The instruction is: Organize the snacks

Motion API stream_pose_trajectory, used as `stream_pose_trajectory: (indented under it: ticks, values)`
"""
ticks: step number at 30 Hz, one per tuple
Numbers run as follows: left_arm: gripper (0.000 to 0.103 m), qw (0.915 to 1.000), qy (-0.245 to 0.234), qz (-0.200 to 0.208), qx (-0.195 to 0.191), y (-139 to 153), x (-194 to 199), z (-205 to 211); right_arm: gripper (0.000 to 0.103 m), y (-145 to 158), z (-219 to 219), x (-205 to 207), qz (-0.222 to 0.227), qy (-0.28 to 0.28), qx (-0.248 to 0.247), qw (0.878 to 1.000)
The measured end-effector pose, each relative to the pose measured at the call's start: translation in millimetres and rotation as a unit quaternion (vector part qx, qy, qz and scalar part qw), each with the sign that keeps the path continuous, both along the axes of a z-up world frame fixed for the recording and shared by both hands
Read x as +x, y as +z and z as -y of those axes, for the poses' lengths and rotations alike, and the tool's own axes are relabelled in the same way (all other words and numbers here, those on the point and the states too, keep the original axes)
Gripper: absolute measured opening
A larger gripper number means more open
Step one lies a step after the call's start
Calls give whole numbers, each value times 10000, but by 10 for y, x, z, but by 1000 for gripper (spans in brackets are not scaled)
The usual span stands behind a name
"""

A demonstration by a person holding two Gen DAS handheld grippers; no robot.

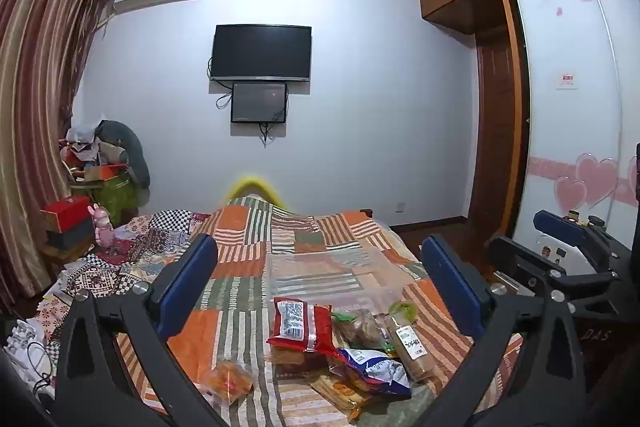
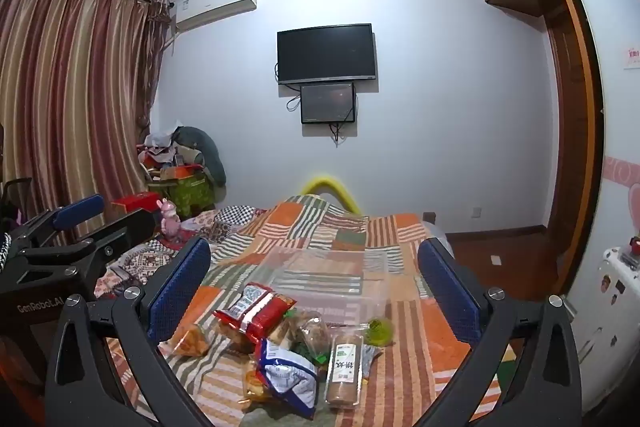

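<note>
A: Currently, what is the status of each hand-held gripper?

B: Left hand-held gripper point(image 1: 320, 291): blue-padded fingers spread wide apart, nothing between them. Right hand-held gripper point(image 2: 314, 287): same condition, fingers apart, holding nothing. Both hang above the bed point(image 1: 240, 255), clear of all items. The right unit appears at the right edge of the left wrist view; the left unit appears at the left edge of the right wrist view.

A: Location of the snacks?

B: A loose pile lies on the patchwork bedspread, just below and ahead of both sets of fingers. Contents: a red packet point(image 1: 302, 323) point(image 2: 254, 309) with a white label, resting on other items; a blue-and-white bag point(image 1: 376, 371) point(image 2: 286, 377) nearer the cameras; a long brown bar in clear wrap point(image 1: 412, 347) point(image 2: 344, 371) beside it; a small green item point(image 1: 402, 309) point(image 2: 378, 327) just beyond the bar; an orange packet point(image 1: 228, 381) point(image 2: 190, 339) lying apart on the left of the pile.

A: Any container?

B: A clear plastic box point(image 1: 332, 275) point(image 2: 324, 279) sits on the bed directly behind the pile, touching or nearly touching it.

A: Surroundings?

B: A wall-mounted television point(image 1: 261, 53), a curtain point(image 1: 36, 87) at left, a wardrobe point(image 1: 520, 27) at right.
</note>
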State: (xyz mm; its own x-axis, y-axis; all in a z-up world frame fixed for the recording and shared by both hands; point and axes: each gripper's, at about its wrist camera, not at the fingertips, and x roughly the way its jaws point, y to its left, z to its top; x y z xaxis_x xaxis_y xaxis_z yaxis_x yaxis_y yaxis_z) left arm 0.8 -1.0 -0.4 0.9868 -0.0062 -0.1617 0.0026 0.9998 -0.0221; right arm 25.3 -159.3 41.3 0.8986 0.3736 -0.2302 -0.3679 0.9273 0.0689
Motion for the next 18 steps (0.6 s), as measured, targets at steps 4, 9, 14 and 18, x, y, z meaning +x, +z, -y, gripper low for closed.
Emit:
stream_pose_trajectory:
  ticks: [4, 9, 14, 18]
  values:
    - [103, 10000, 6, -53, -46, -1, 19, 23, 103, -14, -9, 46, -2, -38, 13, 10000]
    - [103, 9999, 29, 2, -129, -19, 10, -57, 103, -3, -2, -18, 11, -23, 47, 10000]
    - [103, 9999, -25, -6, -148, -47, 5, -80, 103, 14, 34, 14, -49, -31, 99, 9999]
    - [103, 9999, -26, -31, -131, -62, 25, -90, 103, 31, 62, 17, -57, -25, 122, 9999]
